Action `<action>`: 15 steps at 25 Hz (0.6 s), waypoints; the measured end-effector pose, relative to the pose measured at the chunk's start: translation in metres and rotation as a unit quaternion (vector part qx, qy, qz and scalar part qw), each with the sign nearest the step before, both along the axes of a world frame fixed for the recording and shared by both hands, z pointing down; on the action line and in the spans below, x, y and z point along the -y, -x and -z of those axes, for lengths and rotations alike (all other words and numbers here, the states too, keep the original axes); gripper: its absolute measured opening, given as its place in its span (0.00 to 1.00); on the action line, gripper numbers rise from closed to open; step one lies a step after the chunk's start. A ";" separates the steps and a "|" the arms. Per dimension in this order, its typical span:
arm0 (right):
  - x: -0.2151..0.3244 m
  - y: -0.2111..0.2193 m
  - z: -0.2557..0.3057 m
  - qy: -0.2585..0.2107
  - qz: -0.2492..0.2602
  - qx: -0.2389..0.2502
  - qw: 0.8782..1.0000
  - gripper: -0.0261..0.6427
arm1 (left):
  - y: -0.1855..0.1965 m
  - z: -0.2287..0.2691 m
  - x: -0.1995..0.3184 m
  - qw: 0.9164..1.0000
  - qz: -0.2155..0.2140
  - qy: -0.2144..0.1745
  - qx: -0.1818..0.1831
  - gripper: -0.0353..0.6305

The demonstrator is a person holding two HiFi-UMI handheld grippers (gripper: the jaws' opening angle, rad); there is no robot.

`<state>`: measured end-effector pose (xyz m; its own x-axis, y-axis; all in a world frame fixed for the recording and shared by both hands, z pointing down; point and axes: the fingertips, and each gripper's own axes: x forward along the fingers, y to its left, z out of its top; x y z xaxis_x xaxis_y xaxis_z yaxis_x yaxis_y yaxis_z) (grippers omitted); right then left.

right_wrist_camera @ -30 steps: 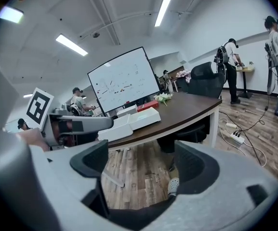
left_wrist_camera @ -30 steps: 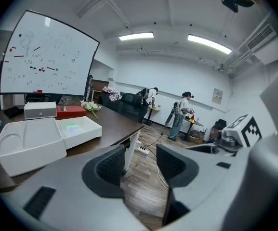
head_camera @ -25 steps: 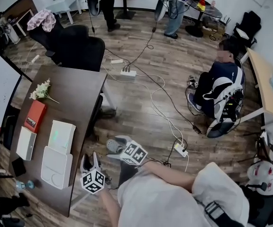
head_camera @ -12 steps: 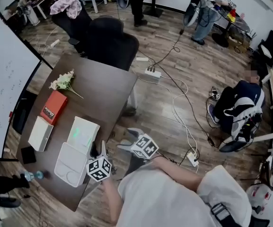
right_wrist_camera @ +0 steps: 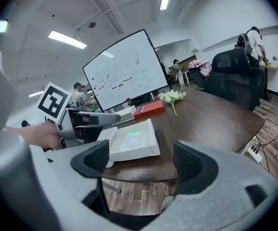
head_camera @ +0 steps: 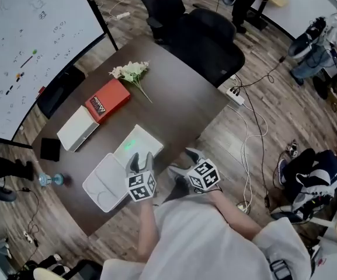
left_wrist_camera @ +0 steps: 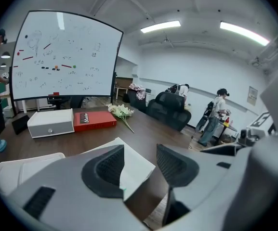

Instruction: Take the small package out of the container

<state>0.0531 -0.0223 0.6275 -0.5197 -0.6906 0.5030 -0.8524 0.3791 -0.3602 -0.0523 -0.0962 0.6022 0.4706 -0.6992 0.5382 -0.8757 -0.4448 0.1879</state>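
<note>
A white open container (head_camera: 146, 140) lies on the dark table (head_camera: 180, 92), near its front edge. A flat small package with a green mark (head_camera: 131, 145) rests inside it, and its white lid (head_camera: 105, 182) lies beside it. My left gripper (head_camera: 141, 158) hovers open over the container's near edge; its own view shows the container's corner (left_wrist_camera: 138, 163) behind the empty gap between its jaws (left_wrist_camera: 139, 162). My right gripper (head_camera: 184, 162) is open and empty, just off the table edge to the right. Its view looks at the container (right_wrist_camera: 143, 146), the package (right_wrist_camera: 129, 139) and the left gripper (right_wrist_camera: 88, 121).
Further back on the table lie a red box (head_camera: 107, 100), a white and grey box (head_camera: 79, 128), a bunch of flowers (head_camera: 132, 72) and a small black object (head_camera: 49, 149). A water bottle (head_camera: 51, 179) stands at the left edge. A whiteboard (head_camera: 28, 34), a black chair (head_camera: 212, 39) and floor cables (head_camera: 253, 121) surround the table.
Both grippers have moved from beside the table toward it. The left one now hangs over the container's near edge. The table has shifted toward the middle of the head view.
</note>
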 end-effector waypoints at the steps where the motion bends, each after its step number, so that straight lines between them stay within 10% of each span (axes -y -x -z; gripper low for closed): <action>1: 0.007 0.001 -0.001 0.002 0.004 0.000 1.000 0.66 | 0.003 -0.001 0.008 1.000 0.007 0.000 0.003 0.36; 15: 0.099 0.051 -0.031 0.044 0.118 -0.013 0.992 0.64 | 0.067 -0.032 0.085 0.992 0.127 0.026 0.000 0.37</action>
